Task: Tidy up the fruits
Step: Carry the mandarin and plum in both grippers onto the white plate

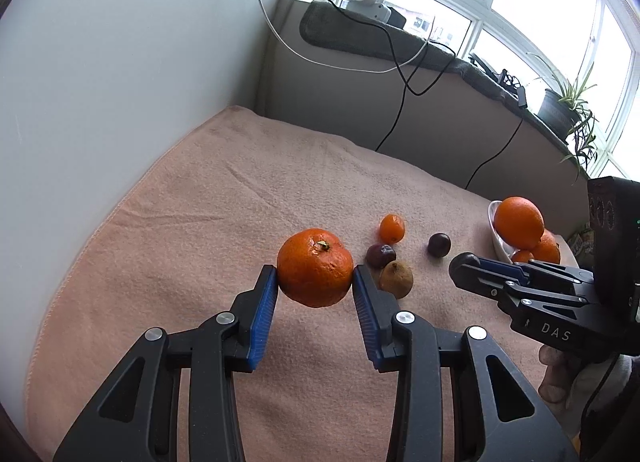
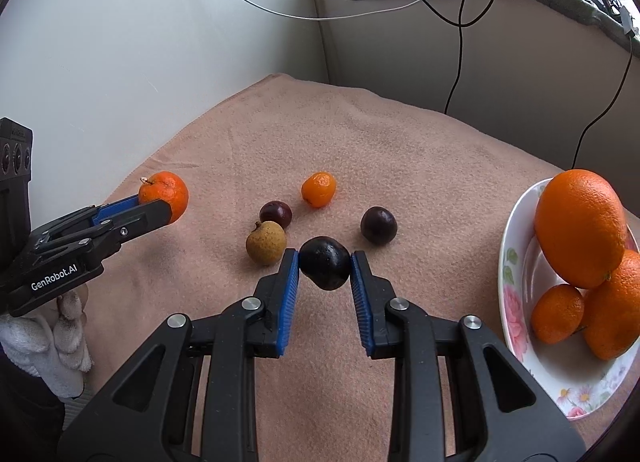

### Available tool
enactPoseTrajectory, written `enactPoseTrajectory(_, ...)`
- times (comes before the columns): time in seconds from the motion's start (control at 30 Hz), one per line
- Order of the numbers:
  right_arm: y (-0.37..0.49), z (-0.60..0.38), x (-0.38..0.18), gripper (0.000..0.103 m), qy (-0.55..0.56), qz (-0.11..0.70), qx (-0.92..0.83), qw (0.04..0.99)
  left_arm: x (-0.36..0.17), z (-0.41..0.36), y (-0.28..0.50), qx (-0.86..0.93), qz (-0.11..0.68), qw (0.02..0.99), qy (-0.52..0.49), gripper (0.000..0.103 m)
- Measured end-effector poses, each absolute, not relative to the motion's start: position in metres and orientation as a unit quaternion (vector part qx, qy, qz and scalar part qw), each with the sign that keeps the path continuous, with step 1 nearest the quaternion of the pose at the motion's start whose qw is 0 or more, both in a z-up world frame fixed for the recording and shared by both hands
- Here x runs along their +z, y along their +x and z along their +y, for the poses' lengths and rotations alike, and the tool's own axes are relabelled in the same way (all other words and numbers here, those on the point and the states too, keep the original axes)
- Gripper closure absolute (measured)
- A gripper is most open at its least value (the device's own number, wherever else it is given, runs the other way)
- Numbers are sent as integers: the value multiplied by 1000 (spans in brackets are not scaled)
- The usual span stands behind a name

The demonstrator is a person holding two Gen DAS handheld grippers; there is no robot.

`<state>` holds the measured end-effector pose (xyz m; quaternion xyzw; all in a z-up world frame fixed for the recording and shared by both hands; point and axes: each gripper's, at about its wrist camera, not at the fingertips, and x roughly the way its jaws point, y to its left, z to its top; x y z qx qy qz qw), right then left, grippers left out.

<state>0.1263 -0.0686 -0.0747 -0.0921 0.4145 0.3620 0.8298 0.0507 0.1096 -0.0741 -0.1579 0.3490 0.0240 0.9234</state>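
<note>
Left wrist view: the left gripper (image 1: 315, 282) clamps a mandarin (image 1: 315, 267) above the peach towel (image 1: 192, 222), left of the floral bowl (image 1: 496, 238)

Right wrist view: the right gripper (image 2: 325, 268) pinches a dark plum (image 2: 325, 267), left of that bowl (image 2: 510, 262) of oranges (image 2: 580, 228)

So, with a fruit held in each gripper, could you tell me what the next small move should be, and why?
Probably carry the left gripper with its mandarin across to the floral bowl and release it there. The bowl already holds three orange citrus fruits, so the mandarin seems to belong with them, while the right gripper grips a dark plum that has no matching pile in view.
</note>
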Motion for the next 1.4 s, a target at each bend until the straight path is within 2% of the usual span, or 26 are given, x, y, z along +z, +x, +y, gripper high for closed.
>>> enactPoseTrajectory(0.8,102,-156,-34,76,-39,375,330,865,-42,28,56,-61,327,934,-128,66)
enactPoseTrajectory(1.4,104,-234,-37,76,-6,376,266,888,-36,-40,81,-137,335,927,-104,66)
